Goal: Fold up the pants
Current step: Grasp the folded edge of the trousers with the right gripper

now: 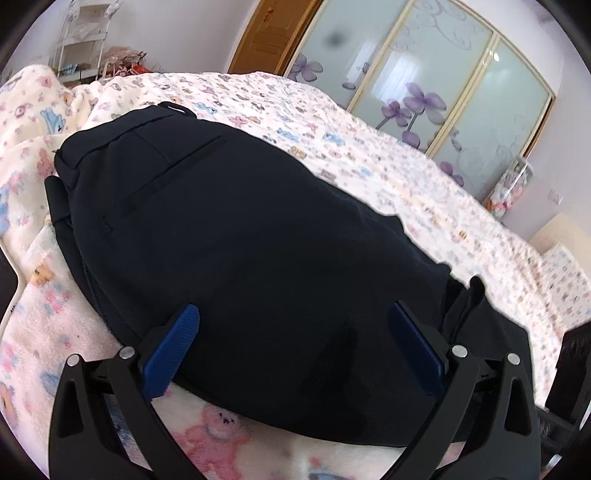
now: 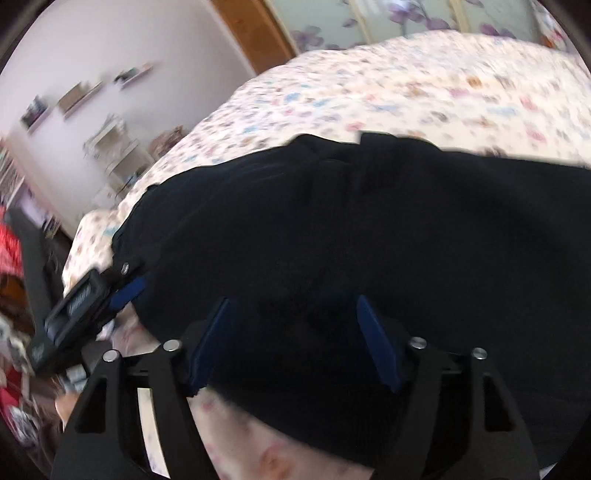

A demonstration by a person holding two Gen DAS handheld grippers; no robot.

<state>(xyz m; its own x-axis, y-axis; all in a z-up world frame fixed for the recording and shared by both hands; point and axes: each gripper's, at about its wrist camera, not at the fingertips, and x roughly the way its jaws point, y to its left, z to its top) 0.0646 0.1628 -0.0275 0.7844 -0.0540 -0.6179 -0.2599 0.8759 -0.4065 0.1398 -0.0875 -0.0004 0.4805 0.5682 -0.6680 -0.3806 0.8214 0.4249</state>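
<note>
Dark navy pants (image 1: 236, 240) lie folded in a bundle on a bed with a cartoon-print blanket (image 1: 369, 155). A back pocket seam and the waistband show at the far left end. My left gripper (image 1: 291, 332) is open, its blue pads (image 1: 173, 354) spread wide just above the near edge of the pants. In the right wrist view the pants (image 2: 388, 229) fill the middle. My right gripper (image 2: 291, 332) is open too, over their near edge. The left gripper (image 2: 110, 299) shows there at the pants' left end.
Sliding wardrobe doors (image 1: 424, 74) with purple flowers stand beyond the bed. A wooden door (image 1: 269, 33) and a white rack (image 1: 81, 40) are at the back. A dark bed frame edge (image 1: 572, 354) is at the right. Shelves and clutter (image 2: 44, 155) are at the left.
</note>
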